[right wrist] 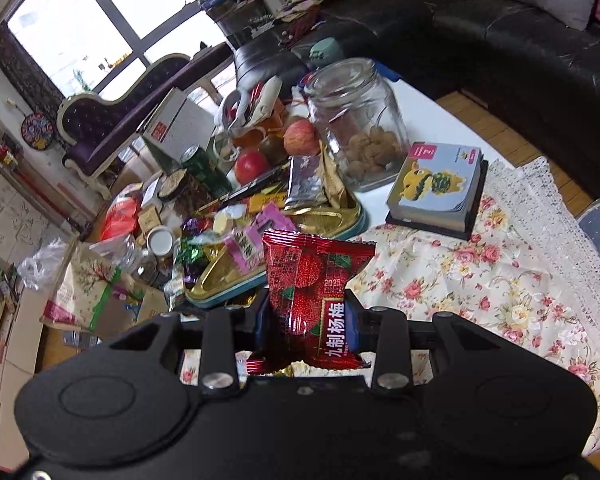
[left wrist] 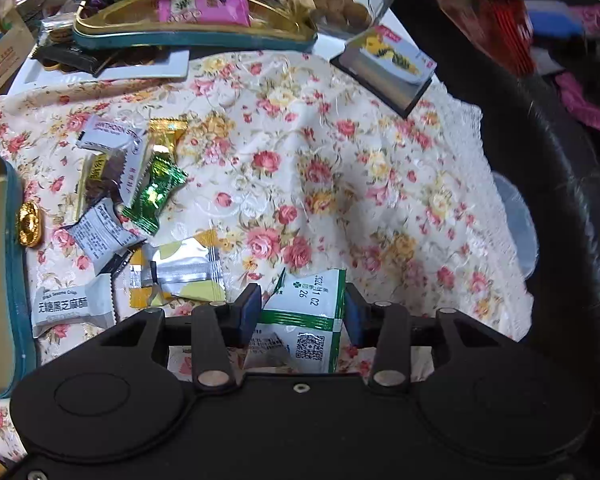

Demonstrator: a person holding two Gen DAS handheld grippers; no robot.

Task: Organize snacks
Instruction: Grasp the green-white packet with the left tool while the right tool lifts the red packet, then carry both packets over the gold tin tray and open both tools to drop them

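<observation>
Nearest in the left wrist view: left gripper [left wrist: 300,312] pinching a green-and-white snack packet [left wrist: 306,320] between its blue pads, above the floral cloth [left wrist: 340,160] covering the desk. Just left of it, a scatter of wrapped snacks [left wrist: 120,208] beside a teal tin [left wrist: 16,280]. Farther off, a gold-lined teal tray [left wrist: 196,36] heaped with sweets, and a small book [left wrist: 388,68] to its right. In the right wrist view: right gripper [right wrist: 310,322] clamped on a red plum-candy packet [right wrist: 312,292], held up near the same tray [right wrist: 340,224]. Beyond, a glass jar [right wrist: 356,120] of biscuits.
</observation>
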